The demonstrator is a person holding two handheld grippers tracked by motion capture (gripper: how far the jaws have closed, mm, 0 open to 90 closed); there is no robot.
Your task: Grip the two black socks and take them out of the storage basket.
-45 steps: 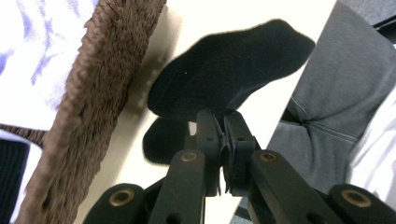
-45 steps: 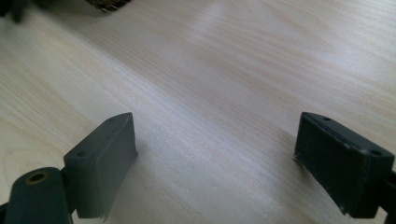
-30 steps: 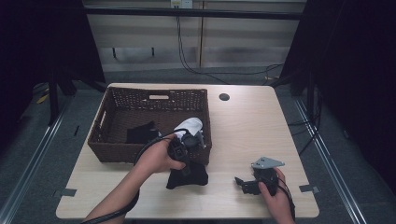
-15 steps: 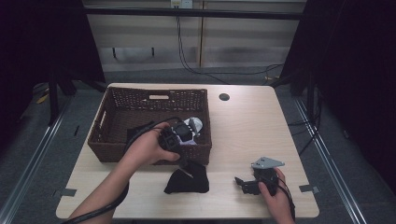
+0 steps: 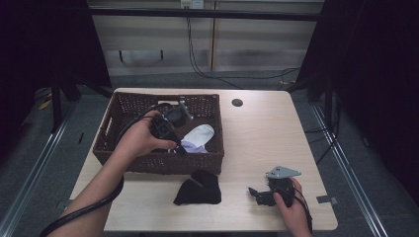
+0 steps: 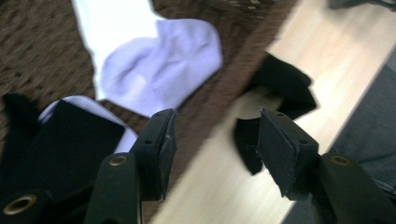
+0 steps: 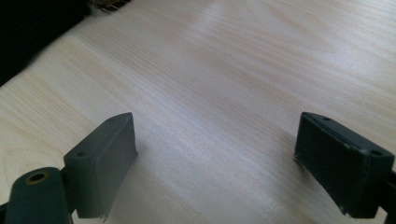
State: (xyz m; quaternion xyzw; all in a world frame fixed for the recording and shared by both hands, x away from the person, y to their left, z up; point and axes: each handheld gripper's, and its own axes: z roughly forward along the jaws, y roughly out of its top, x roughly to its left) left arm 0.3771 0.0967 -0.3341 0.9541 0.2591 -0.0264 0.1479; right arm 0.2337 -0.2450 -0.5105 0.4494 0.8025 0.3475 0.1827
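L gripper point(image 5: 170, 129) is hovering over the basket point(image 5: 123, 106), jaws just been opening, nothing betw. them; white sock point(image 5: 198, 136) is lying in basket's right part. Black sock point(image 5: 198, 188) is lying near-right of it on table point(image 5: 262, 133), closer to R gripper point(image 5: 258, 194), resting agape & empty.

Your table point(image 5: 257, 133) runs from the near edge to the far edge, with a basket point(image 5: 163, 160) on its left half, toward the far side. Inside the basket, a sock point(image 5: 200, 136) lies toward the right wall, and your left gripper point(image 5: 170, 126) hangs above the basket's middle, just left of that sock. On the tabletop just near the basket's near wall lies a second sock point(image 5: 200, 190), outside the basket and touching nothing else. Your right gripper point(image 5: 259, 195) rests on the table near the near right corner, to the right of that second sock and apart from it. A small hole point(image 5: 237, 102) sits in the tabletop at the far side, right of the basket.
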